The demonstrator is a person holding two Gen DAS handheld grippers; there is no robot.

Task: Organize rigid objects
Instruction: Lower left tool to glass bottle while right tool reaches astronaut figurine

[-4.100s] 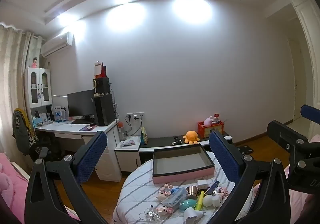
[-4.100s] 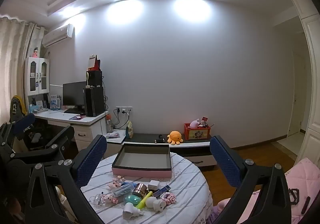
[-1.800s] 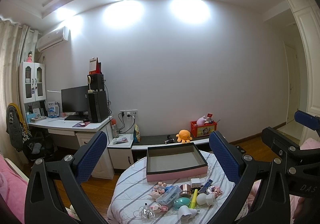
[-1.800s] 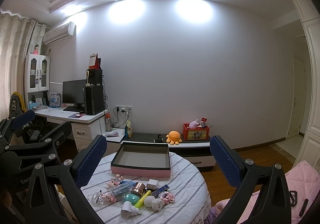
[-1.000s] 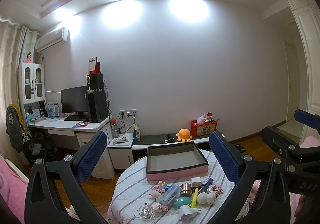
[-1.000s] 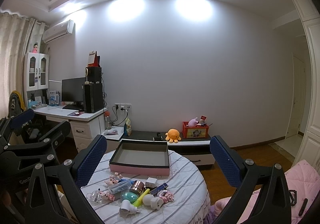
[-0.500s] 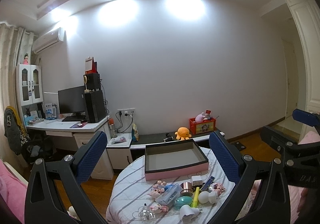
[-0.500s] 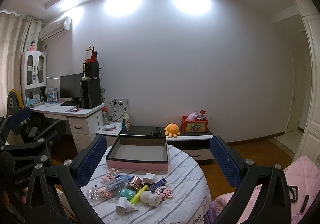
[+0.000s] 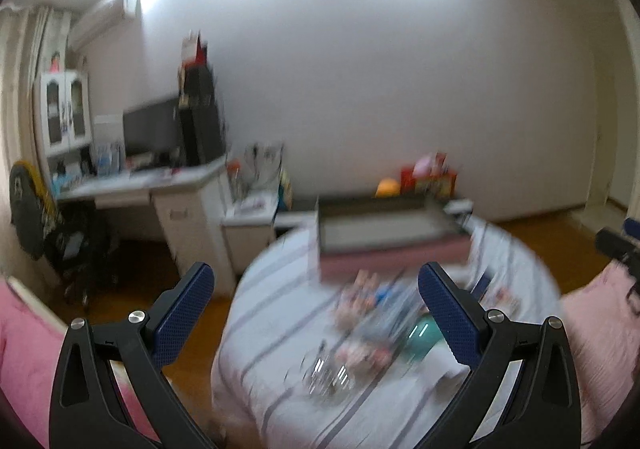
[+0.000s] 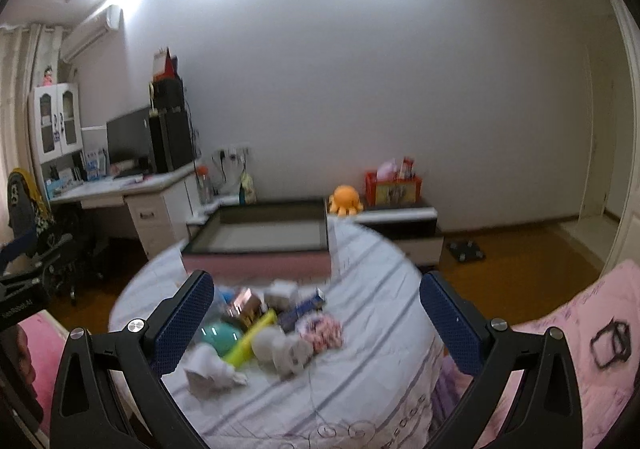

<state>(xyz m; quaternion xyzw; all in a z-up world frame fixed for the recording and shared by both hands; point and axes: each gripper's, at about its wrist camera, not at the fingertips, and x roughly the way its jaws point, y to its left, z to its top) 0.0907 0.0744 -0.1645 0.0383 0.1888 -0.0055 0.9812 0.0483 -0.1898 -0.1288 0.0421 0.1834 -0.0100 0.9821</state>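
Note:
A round table [image 10: 360, 377] with a striped cloth carries a pink-sided open box [image 10: 260, 237] at its far side. In front of the box lies a heap of small items: a teal egg shape [image 10: 222, 333], a yellow-green bar [image 10: 250, 335], a copper cup [image 10: 244, 303], a white figure [image 10: 280, 349]. The left wrist view is blurred; the box [image 9: 390, 239] and the heap [image 9: 372, 325] show there too. My left gripper [image 9: 316, 309] is open and holds nothing. My right gripper [image 10: 316, 309] is open above the heap's near side, also with nothing in it.
A white desk [image 10: 132, 189] with monitor and computer tower stands at the left, with a chair [image 10: 28, 217] beside it. A low cabinet [image 10: 400, 225] with an orange plush [image 10: 346, 201] and a red box lies behind the table. Pink bedding [image 10: 580, 349] flanks the table.
Both grippers have swung down and closer to the table, so the box and the heap look larger and lower. The views are motion-blurred now. Both grippers stay open.

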